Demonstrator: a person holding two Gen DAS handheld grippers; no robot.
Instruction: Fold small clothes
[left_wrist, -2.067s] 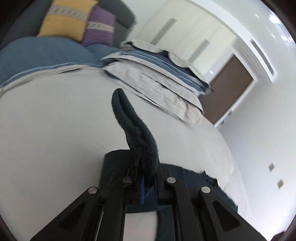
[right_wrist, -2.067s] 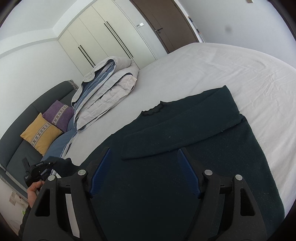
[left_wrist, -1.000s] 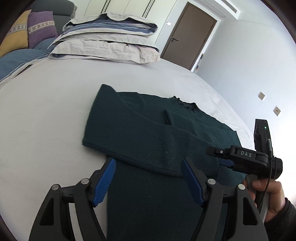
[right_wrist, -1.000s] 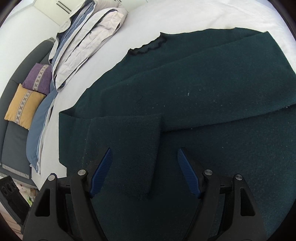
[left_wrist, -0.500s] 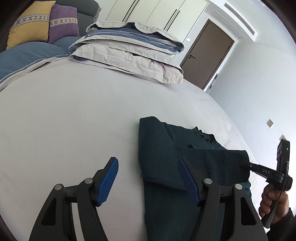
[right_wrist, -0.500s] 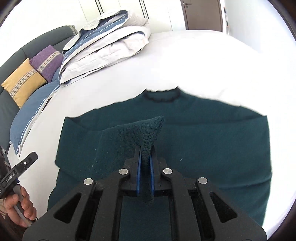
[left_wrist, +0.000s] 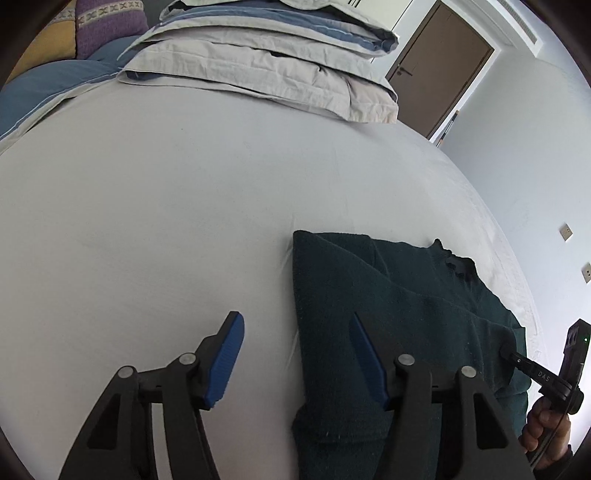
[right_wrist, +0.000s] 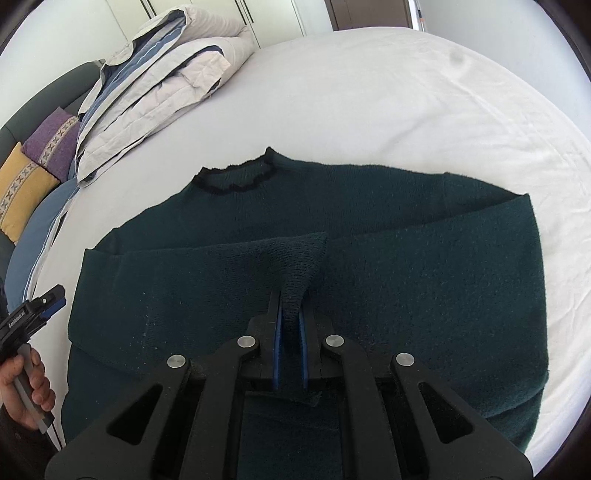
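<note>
Sweater lies flat on the bed, collar toward the folded duvet. Right claw sits over the sweater's middle, blue pads clamped on the cuff end of the sleeve, which is folded across the chest; the pinched knit rises into a small tent between the pads. The other sleeve lies folded across from the sweater's far side. Left claw is apart, holding nothing: it straddles the sweater's left edge, one pad over bare sheet, the other over the knit.

Sweater: dark green, fuzzy, coarse rib visible at the pinched cuff, wavy black-trimmed collar. Sheet is smooth white with light creases. Duvet is crumpled grey-beige with blue stripes. Beyond it, a purple cushion and a yellow cushion, both with patterned bands.
</note>
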